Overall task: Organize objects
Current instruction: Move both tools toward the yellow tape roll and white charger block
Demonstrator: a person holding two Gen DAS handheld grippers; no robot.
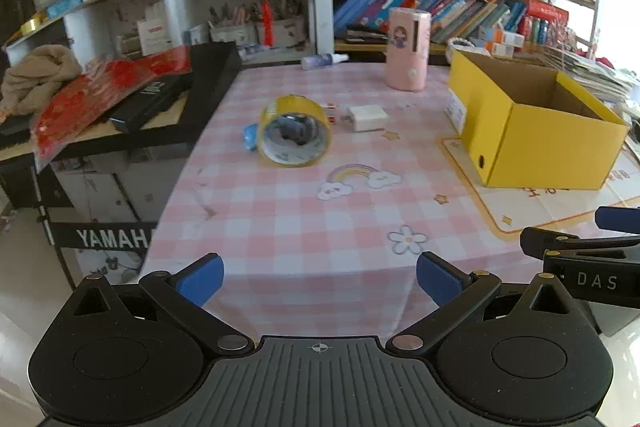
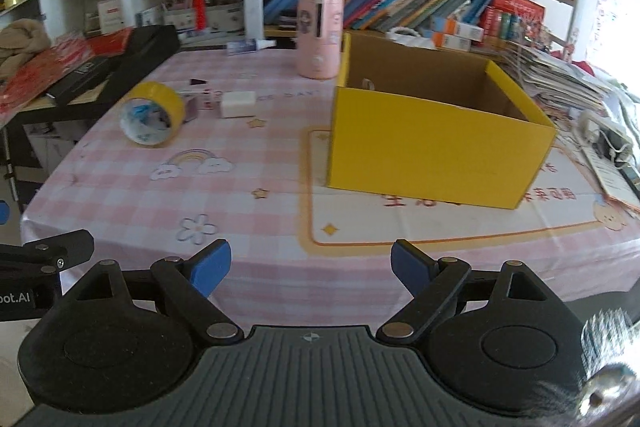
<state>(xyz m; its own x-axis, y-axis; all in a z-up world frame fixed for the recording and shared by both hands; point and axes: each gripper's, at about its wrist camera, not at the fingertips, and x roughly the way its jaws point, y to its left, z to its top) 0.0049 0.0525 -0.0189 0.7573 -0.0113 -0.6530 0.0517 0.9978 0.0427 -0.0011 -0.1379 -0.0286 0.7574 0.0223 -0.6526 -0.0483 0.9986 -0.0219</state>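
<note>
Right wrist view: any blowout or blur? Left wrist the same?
Right wrist view: window glare blows out the right edge, yellow cardboard box slightly soft, blurred blob at the bottom-right corner. Left wrist view: same blown-out right edge, yellow tape roll mildly blurred; fisheye bends the shelves in both.

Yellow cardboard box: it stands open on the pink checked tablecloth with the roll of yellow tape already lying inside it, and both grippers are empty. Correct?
Not quite. The roll of yellow tape is not inside the yellow cardboard box; it lies on the pink checked tablecloth, apart from the box, as the right wrist view shows. The box does stand open, and both grippers are empty.
</note>
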